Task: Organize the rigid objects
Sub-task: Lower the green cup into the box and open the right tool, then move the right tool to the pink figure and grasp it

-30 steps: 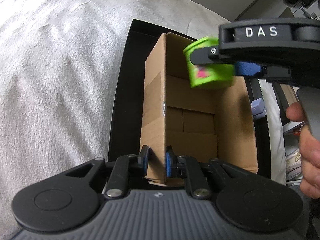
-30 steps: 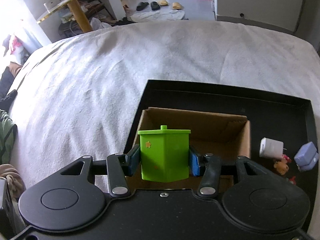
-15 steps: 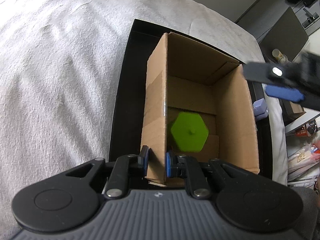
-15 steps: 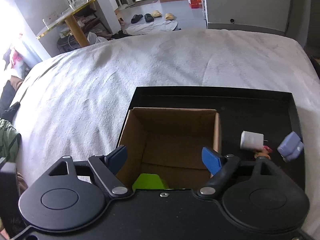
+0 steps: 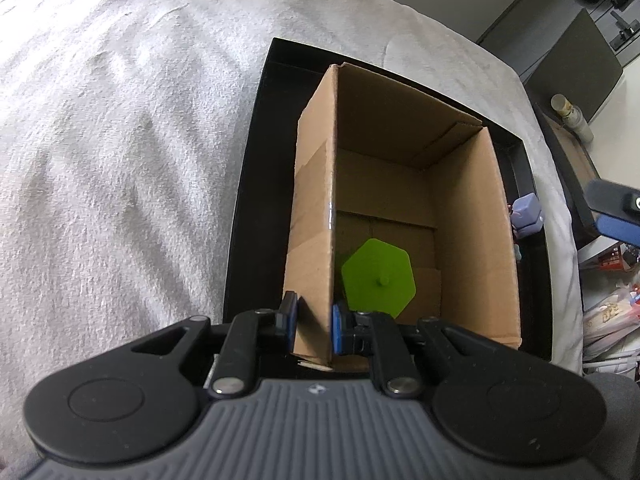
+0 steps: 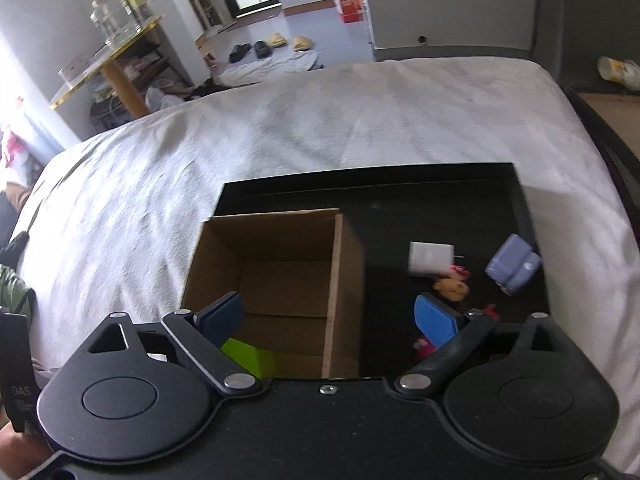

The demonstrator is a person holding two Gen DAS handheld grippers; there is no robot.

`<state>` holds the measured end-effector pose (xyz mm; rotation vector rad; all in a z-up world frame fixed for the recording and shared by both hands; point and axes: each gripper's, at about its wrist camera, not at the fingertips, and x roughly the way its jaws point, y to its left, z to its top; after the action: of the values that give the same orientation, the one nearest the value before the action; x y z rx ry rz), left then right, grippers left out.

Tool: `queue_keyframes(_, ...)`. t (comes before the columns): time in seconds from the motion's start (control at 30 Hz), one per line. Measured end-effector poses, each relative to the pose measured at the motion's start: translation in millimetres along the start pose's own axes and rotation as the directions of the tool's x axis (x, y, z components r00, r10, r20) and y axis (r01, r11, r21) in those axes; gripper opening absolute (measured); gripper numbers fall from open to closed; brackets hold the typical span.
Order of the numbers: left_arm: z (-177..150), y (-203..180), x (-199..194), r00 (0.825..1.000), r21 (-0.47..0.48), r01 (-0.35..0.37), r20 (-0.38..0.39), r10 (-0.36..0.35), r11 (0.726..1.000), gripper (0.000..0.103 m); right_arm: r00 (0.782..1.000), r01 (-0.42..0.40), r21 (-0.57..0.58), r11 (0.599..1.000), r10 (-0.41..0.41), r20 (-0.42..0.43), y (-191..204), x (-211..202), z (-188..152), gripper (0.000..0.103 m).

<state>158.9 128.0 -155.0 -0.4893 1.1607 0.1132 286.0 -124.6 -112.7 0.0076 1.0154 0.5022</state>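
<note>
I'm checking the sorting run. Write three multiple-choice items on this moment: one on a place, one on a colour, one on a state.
1. Where is the hexagonal container?
A. On the bedspread
B. Inside the cardboard box
C. In the right tool

2. What colour is its lid?
A. Green
B. Red
C. White

3. How does the left tool stand?
A. Wide open above the tray
B. Shut on the container
C. Shut on the box's wall

Key: 1 B, the left wrist view shows it on the box floor. 2 A, the lid is bright green. 3 C, its blue pads press both faces of the near wall, while the right tool stands open and empty, its jaws having just been opening.
</note>
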Motion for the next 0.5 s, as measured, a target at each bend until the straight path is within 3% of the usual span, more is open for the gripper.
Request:
queue_keyframes(0.13,0.1,-1.9,0.1,1.000,0.001,-0.009,0.002,0.009,1.000,0.015,0.999,0.034,0.016,0.999,-0.034,-0.002,-19.9,-2.4,-5.7,0.092)
queue_keyframes(0.5,0.2,-5.4,1.4,0.999,0.003,-0.034,0.001,0.034,0.999,0.015,0.999,0.039,0.064,0.997,-0.036,-0.040,-55.3,4.4,-23.3,0.093)
